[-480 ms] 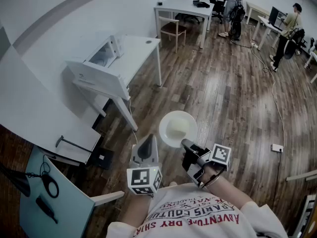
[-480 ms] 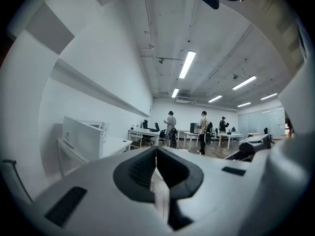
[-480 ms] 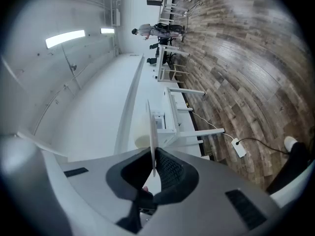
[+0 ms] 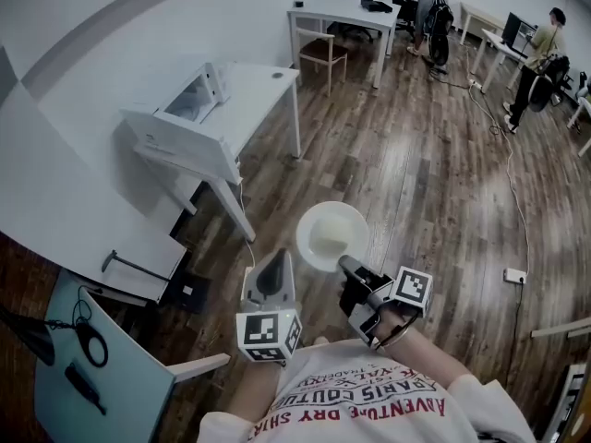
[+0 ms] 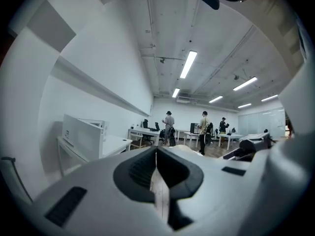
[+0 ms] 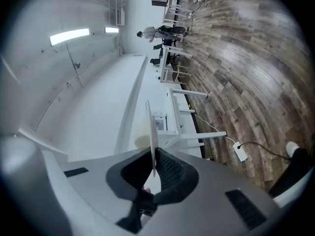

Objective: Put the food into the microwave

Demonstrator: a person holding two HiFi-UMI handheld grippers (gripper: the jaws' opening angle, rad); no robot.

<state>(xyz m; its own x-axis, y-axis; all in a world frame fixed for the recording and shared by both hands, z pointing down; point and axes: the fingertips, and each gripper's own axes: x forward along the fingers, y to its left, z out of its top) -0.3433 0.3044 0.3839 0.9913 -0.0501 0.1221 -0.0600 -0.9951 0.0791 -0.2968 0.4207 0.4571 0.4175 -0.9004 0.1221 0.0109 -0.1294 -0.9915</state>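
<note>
Right tool (image 4: 344, 266) is pinching the plate (image 4: 332, 233) by its near rim, holding it level so the food (image 4: 330, 241) doesn't slide. Left tool (image 4: 274, 264) is riding closed, empty. Microwave (image 4: 189, 109), door open, is sitting on the counter (image 4: 263, 86), well apart.

White table (image 4: 261, 89) by the wall (image 4: 111, 26), microwave (image 4: 196, 100) on it, wood floor (image 4: 416, 155)

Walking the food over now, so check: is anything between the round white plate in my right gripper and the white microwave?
Nothing visible. Only bare wooden floor lies between the round white plate and the white microwave on the white table; its door looks open.
</note>
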